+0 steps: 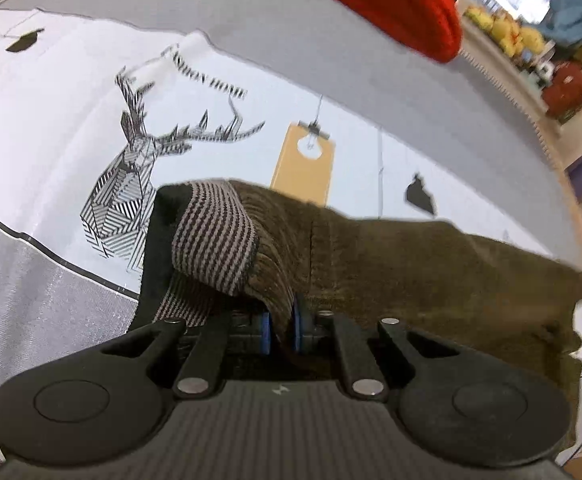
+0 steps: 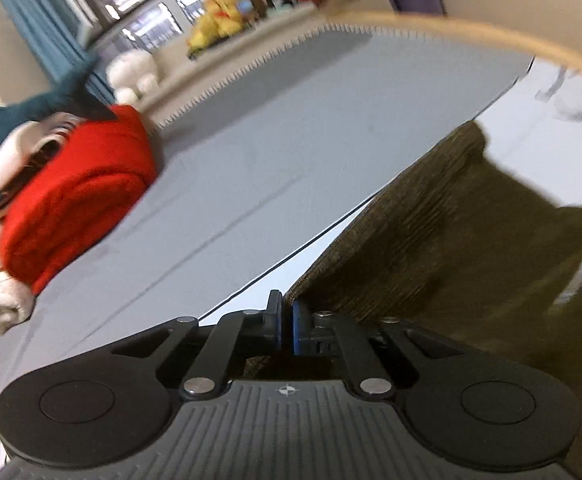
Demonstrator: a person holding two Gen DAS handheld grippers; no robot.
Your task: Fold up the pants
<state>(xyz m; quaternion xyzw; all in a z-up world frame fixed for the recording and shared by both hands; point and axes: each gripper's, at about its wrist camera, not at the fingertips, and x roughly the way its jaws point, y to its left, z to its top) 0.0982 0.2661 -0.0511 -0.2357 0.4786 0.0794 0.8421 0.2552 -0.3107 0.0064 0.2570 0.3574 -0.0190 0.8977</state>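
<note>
Bed cover (image 1: 311,60): grey woven cloth, with a white panel printed with a geometric line-drawn stag (image 1: 139,176). Pants (image 1: 411,264): olive-brown ribbed corduroy, striped knit waistband lining (image 1: 215,236) turned outward, held up over the cover between both grippers. Red knit garment (image 2: 79,192): thick folded roll, well apart. Left gripper (image 1: 281,326): blue pads clamped on corduroy fold. Right gripper (image 2: 287,322): jaws pinched on pants' edge.

You have open grey sheet (image 2: 251,152) ahead of the right gripper. A red bundle (image 2: 79,192) blocks its left side.
</note>
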